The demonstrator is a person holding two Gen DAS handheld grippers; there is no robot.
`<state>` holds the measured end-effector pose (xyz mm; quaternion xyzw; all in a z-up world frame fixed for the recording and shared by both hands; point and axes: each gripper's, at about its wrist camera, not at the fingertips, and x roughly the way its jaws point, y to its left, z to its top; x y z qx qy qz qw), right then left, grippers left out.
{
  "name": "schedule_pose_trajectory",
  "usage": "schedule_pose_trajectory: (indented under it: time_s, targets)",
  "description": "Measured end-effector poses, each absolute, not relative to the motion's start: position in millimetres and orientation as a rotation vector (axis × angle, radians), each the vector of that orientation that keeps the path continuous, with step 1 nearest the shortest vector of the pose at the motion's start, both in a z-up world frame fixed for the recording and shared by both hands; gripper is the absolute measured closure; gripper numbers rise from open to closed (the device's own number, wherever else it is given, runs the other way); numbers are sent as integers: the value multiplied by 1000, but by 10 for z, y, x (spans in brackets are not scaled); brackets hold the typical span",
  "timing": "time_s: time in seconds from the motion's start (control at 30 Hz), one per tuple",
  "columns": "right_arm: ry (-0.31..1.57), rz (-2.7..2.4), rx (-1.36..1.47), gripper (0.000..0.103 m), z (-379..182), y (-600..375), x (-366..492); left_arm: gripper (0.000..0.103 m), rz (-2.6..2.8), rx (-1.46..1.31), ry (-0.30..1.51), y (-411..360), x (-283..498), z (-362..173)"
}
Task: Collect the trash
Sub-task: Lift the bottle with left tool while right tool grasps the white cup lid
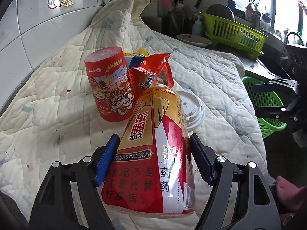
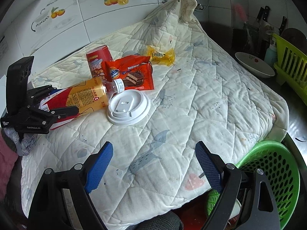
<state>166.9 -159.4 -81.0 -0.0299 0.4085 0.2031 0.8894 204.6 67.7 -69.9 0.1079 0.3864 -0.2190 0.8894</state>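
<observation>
My left gripper (image 1: 152,143) has its blue pads against both sides of a gold and red drink bottle (image 1: 153,153), which lies on its side on the quilted cloth (image 1: 201,72); the bottle also shows in the right wrist view (image 2: 86,95). Beyond the bottle are a red cylindrical can (image 1: 109,84), a red Ovaltine wrapper (image 1: 151,72), a white cup lid (image 1: 191,109) and, in the right wrist view, a yellow wrapper (image 2: 162,56). My right gripper (image 2: 153,153) is open and empty above the cloth, near the green perforated basket (image 2: 268,176).
A green dish rack (image 1: 236,34), a white plate (image 1: 193,39), knives and a sink stand at the back right. A tiled wall (image 1: 38,28) runs along the left. The basket also shows in the left wrist view (image 1: 264,99), off the cloth's right edge.
</observation>
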Motion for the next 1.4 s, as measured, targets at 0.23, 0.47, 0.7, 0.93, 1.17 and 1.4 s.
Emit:
schedule_pose_trajectory:
  time_s: [0.23, 0.47, 0.7, 0.93, 1.17, 1.4]
  targets:
    - [852, 415, -60, 19, -809, -1623, 1648, 30, -470, 274, 860, 617, 2092, -776]
    - [856, 416, -62, 19, -816, -1608, 1649, 26, -468, 319, 908, 515, 2187, -854]
    - [866, 423, -69, 19, -865, -1551, 1683, 26, -471, 331, 952, 448, 2281, -886]
    - [870, 432, -80, 19, -888, -1489, 1708, 26, -486, 322, 980, 501, 2301, -782]
    - [870, 435, -87, 19, -887, -1461, 1729, 25, -468, 278, 1097, 501, 2489, -836]
    - [881, 444, -106, 19, -923, -1381, 1814, 34, -445, 299, 1138, 371, 2532, -934]
